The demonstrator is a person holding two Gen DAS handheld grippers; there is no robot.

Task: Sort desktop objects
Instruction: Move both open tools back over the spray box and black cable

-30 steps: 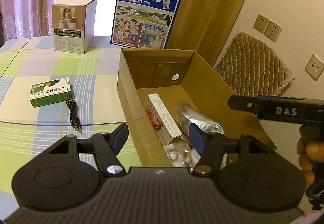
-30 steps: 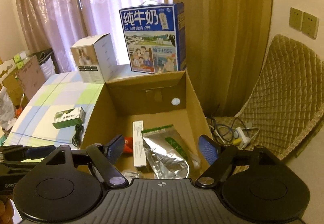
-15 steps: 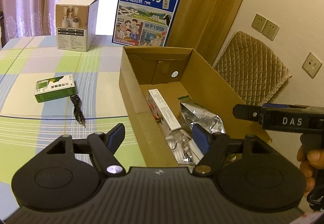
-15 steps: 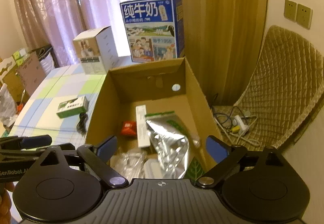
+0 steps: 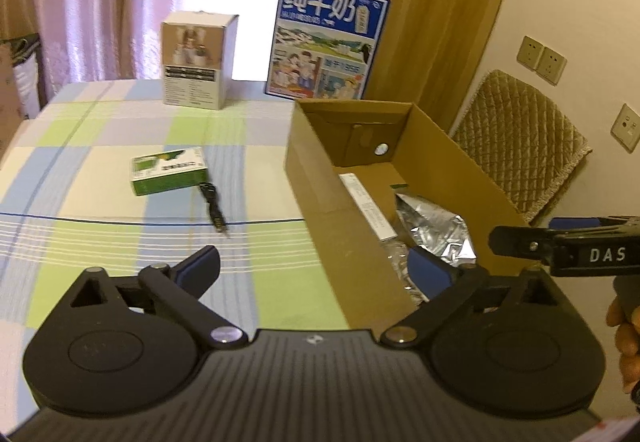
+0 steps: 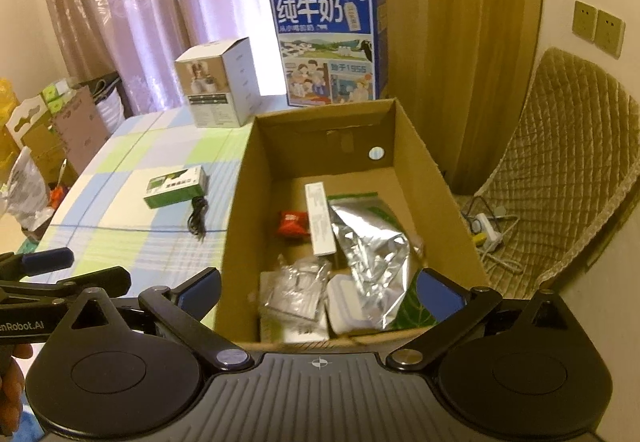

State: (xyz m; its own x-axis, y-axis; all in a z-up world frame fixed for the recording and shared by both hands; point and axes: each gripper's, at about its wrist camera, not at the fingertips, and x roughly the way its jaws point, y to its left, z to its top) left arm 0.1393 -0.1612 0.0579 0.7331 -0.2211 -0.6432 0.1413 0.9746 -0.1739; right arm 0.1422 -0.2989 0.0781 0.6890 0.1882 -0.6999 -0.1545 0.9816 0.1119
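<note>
Lying at eleven o'clock of the left gripper (image 5: 314, 270), the green carton (image 5: 169, 175) looks light and stiff; its long sides should be pinched. Both grippers' jaws are opening, empty. The black cable (image 5: 212, 204) beside it seems limp.

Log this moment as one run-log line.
left tool: opening, empty | right tool: opening, empty | cardboard box: partly filled | green box, black cable: on table
</note>
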